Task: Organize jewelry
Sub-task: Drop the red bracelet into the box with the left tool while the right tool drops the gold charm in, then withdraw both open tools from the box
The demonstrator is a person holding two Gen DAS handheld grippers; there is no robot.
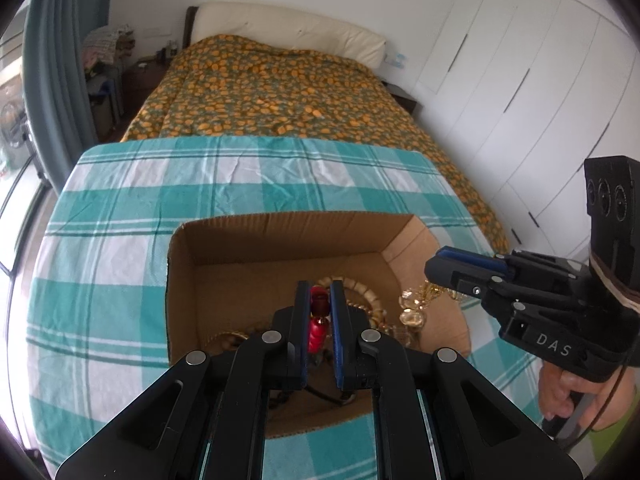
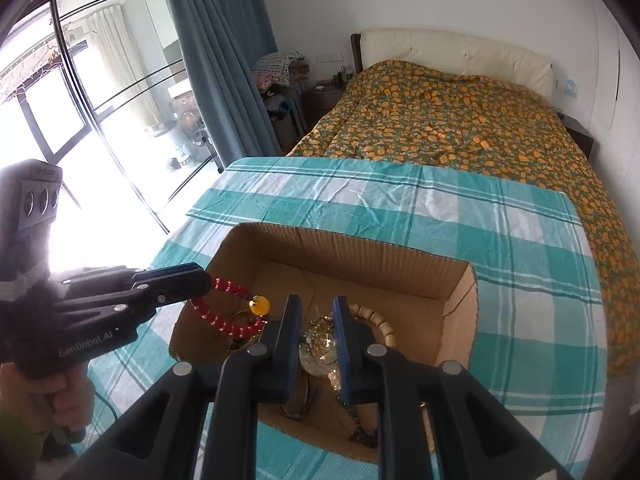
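Note:
An open cardboard box [image 1: 280, 236] [image 2: 360, 248] sits on a teal checked cloth and holds mixed jewelry. My left gripper [image 1: 320, 292] is shut on a red bead bracelet [image 1: 318, 320] with a yellow bead; in the right wrist view the bracelet [image 2: 228, 312] hangs from the left gripper [image 2: 204, 280] over the box's left rim. My right gripper [image 2: 316, 312] is above the box, jaws close around a gold and crystal piece [image 2: 320, 344]; it also shows in the left wrist view [image 1: 434, 268], with the crystal piece [image 1: 416, 304] hanging beneath. A cream bead bracelet [image 1: 360, 288] [image 2: 380, 320] lies inside.
The teal checked cloth [image 1: 160, 200] [image 2: 480, 220] covers a table. Behind it is a bed with an orange patterned cover [image 1: 272, 92] [image 2: 460, 120]. White wardrobe doors [image 1: 520, 80] stand to the right, a blue curtain [image 2: 216, 60] and windows to the left.

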